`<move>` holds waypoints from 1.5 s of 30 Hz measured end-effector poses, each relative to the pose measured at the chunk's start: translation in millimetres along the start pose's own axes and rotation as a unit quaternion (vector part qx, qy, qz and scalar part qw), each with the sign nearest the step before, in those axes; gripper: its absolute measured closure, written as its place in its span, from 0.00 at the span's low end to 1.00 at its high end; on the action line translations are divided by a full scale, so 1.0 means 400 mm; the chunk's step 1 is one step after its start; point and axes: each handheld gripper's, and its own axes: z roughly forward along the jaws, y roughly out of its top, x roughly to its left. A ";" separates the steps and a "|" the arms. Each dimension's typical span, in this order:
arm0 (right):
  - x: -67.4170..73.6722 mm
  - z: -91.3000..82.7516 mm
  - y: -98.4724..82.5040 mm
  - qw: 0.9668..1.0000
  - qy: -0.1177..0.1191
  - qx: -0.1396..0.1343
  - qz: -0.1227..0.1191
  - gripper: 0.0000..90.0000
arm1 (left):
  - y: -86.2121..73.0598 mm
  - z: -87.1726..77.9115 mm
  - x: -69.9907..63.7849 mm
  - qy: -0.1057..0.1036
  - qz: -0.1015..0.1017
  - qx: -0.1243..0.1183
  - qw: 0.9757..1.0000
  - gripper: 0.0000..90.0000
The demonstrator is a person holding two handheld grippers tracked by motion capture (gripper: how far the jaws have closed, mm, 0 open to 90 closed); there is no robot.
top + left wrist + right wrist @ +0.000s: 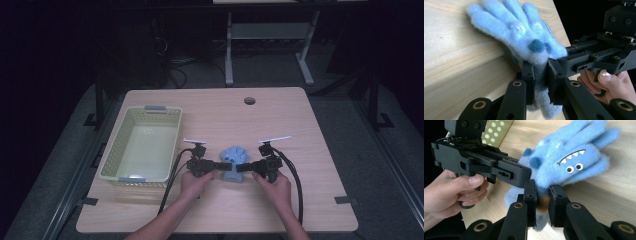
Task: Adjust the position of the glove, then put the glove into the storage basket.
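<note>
A fuzzy blue glove (233, 156) with a monster face, white teeth and two googly eyes lies in the middle of the wooden table (280, 115), fingers pointing away from me. My left gripper (219, 165) comes at its cuff from the left, my right gripper (245, 167) from the right. In the left gripper view the glove (519, 30) has its cuff squeezed between my left gripper's (540, 83) pads. In the right gripper view my right gripper (541, 203) pinches the cuff of the glove (571, 160) from the opposite side. Both are shut on it.
A pale yellow plastic basket (111, 155) with nothing in it stands left of the glove; its perforated wall (499, 130) is seen past the left gripper. A round cable hole (249, 100) lies near the table's far edge. Both cables trail toward the front edge.
</note>
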 end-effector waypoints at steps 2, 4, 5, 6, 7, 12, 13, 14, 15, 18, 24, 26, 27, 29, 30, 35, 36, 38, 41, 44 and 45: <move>-0.001 0.000 0.000 1.000 -0.001 0.000 0.003 0.88 | 0.001 0.000 -0.002 0.004 0.001 0.001 1.000 0.86; -0.001 0.002 0.001 1.000 -0.001 -0.001 0.002 0.88 | 0.001 -0.003 -0.004 0.003 0.005 0.000 1.000 0.87; -0.001 0.002 0.001 1.000 -0.001 -0.001 0.002 0.88 | 0.001 -0.003 -0.004 0.003 0.005 0.000 1.000 0.87; 0.000 0.001 0.001 1.000 0.000 -0.002 0.001 0.88 | 0.002 -0.004 -0.006 0.003 0.005 -0.003 1.000 0.87; 0.000 0.000 0.002 1.000 0.001 -0.004 -0.002 0.88 | 0.003 -0.006 -0.007 0.002 0.004 -0.004 1.000 0.87; 0.012 -0.010 0.009 1.000 0.004 -0.011 -0.006 0.88 | 0.014 -0.019 -0.026 0.004 0.016 -0.009 1.000 0.87; 0.017 -0.013 0.012 1.000 0.005 -0.013 -0.007 0.88 | 0.017 -0.022 -0.029 0.004 0.019 -0.007 1.000 0.87; 0.024 -0.020 0.016 1.000 0.005 -0.015 -0.010 0.88 | 0.019 -0.024 -0.032 0.003 0.020 -0.011 1.000 0.87; 0.024 -0.020 0.016 1.000 0.005 -0.015 -0.010 0.88 | 0.020 -0.027 -0.035 0.001 0.022 -0.011 1.000 0.87; 0.037 -0.031 0.022 1.000 0.006 -0.020 -0.014 0.88 | 0.026 -0.033 -0.045 -0.002 0.027 -0.013 1.000 0.86; 0.049 -0.039 0.024 0.999 0.010 -0.027 -0.019 0.88 | 0.033 -0.044 -0.062 0.002 0.040 -0.015 0.999 0.86; 0.050 -0.039 0.025 0.999 0.012 -0.028 -0.017 0.88 | 0.034 -0.049 -0.066 0.002 0.044 -0.014 0.999 0.86; 0.051 -0.039 0.025 0.999 0.013 -0.029 -0.017 0.88 | 0.035 -0.051 -0.068 0.003 0.045 -0.015 0.999 0.86; 0.055 -0.040 0.028 0.999 0.012 -0.027 -0.020 0.88 | 0.037 -0.057 -0.071 0.002 0.049 -0.015 0.999 0.86; 0.059 -0.042 0.031 0.999 0.010 -0.027 -0.022 0.88 | 0.037 -0.060 -0.074 0.002 0.050 -0.017 0.999 0.86; 0.078 -0.047 0.045 0.999 0.010 -0.030 -0.031 0.88 | 0.043 -0.079 -0.083 -0.001 0.054 -0.026 0.998 0.86; 0.087 -0.048 0.052 0.999 0.014 -0.031 -0.033 0.88 | 0.044 -0.085 -0.085 -0.001 0.056 -0.026 0.998 0.86; 0.098 -0.048 0.059 0.999 0.012 -0.030 -0.039 0.88 | 0.048 -0.101 -0.093 0.001 0.058 -0.032 0.998 0.86; 0.107 -0.047 0.067 0.999 0.011 -0.029 -0.043 0.88 | 0.051 -0.110 -0.095 0.001 0.058 -0.035 0.998 0.86; 0.130 -0.046 0.082 0.998 0.010 -0.027 -0.050 0.88 | 0.057 -0.130 -0.100 0.002 0.058 -0.043 0.997 0.86; 0.130 -0.046 0.082 0.998 0.010 -0.027 -0.050 0.88 | 0.057 -0.130 -0.100 0.002 0.058 -0.043 0.997 0.86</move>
